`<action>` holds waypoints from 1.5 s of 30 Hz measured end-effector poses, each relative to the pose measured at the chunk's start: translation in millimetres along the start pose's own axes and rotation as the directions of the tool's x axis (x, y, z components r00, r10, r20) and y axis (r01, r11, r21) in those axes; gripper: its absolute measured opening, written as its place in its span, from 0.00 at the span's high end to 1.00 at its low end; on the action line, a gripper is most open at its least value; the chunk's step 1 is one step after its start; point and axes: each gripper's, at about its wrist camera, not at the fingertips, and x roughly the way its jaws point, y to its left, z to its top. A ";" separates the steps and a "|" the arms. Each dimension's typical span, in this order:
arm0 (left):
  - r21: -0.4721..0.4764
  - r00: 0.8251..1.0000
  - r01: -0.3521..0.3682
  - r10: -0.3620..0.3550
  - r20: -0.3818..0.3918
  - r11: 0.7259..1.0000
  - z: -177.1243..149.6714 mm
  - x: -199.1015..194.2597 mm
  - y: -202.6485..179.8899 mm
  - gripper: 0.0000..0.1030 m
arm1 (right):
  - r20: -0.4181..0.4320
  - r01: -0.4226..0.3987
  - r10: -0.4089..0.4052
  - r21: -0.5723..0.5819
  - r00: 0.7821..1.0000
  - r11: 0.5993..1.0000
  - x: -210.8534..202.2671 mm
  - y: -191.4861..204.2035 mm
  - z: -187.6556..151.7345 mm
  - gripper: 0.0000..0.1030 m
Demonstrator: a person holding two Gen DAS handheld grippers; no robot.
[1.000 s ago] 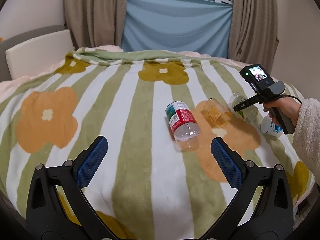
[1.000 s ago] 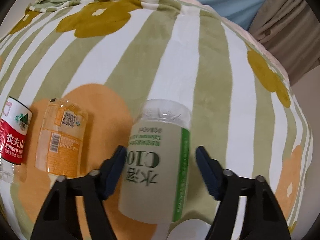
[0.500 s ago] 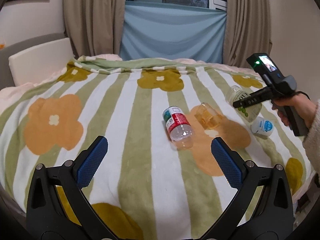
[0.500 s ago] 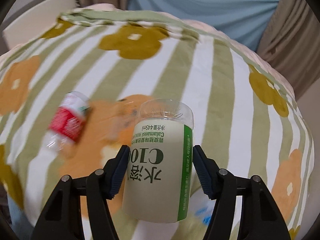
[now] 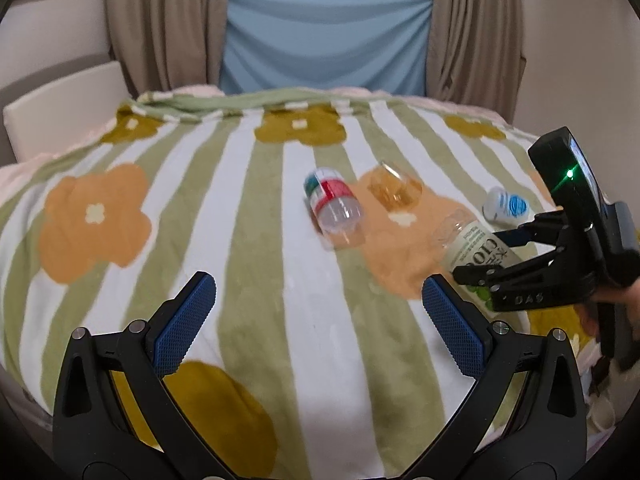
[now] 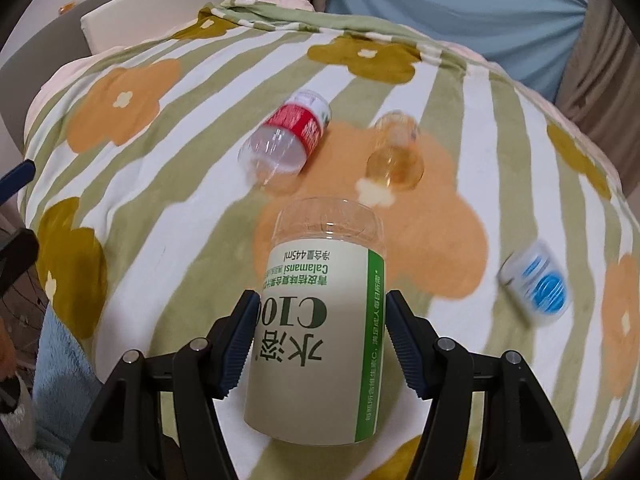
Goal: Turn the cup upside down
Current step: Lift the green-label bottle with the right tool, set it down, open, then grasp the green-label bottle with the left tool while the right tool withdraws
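My right gripper (image 6: 322, 334) is shut on a clear plastic cup with a pale green "C100" label (image 6: 316, 320), holding it in the air above the blanket with its open clear end pointing away from me. The same cup (image 5: 470, 248) and right gripper (image 5: 486, 254) show at the right of the left wrist view. My left gripper (image 5: 316, 316) is open and empty, hovering over the front part of the striped flower blanket (image 5: 248, 240).
On the blanket lie a clear cup with a red label (image 6: 288, 136) (image 5: 332, 208), an orange-tinted cup (image 6: 396, 152) (image 5: 394, 190) and a white cup with a blue logo (image 6: 536, 284) (image 5: 504, 206). Curtains and a window stand behind the bed.
My right gripper closed on the C100 cup, lifted it off the blanket and drew back towards the near side. The left gripper pulled back and stayed open.
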 end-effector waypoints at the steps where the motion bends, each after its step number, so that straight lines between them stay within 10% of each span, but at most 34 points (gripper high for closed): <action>1: -0.004 1.000 0.009 -0.009 -0.011 1.000 -2.5 2.2 -0.2 0.00 | -0.002 0.000 0.000 0.007 1.000 1.000 3.0 2.3 -2.8 0.42; 19: -0.031 0.996 0.003 -0.006 -0.089 1.000 -12.8 16.0 4.3 0.00 | -0.029 -0.008 0.014 0.187 0.999 0.982 45.4 -8.9 -9.4 0.41; 24: -0.040 0.997 -0.017 0.014 -0.075 0.999 -9.2 9.3 4.6 0.00 | 0.014 -0.075 0.074 0.224 0.997 0.972 38.6 -14.2 -10.7 0.02; 30: -0.017 0.996 -0.073 0.072 -0.062 0.997 1.8 6.3 0.1 0.00 | 0.109 -0.082 0.059 0.225 0.992 0.971 12.0 -25.3 -15.4 0.00; 45: 0.025 0.999 -0.005 0.007 -0.052 1.000 87.7 14.0 -71.3 0.00 | 0.436 -0.056 -0.064 0.256 0.898 0.965 -97.8 -69.0 -71.2 0.00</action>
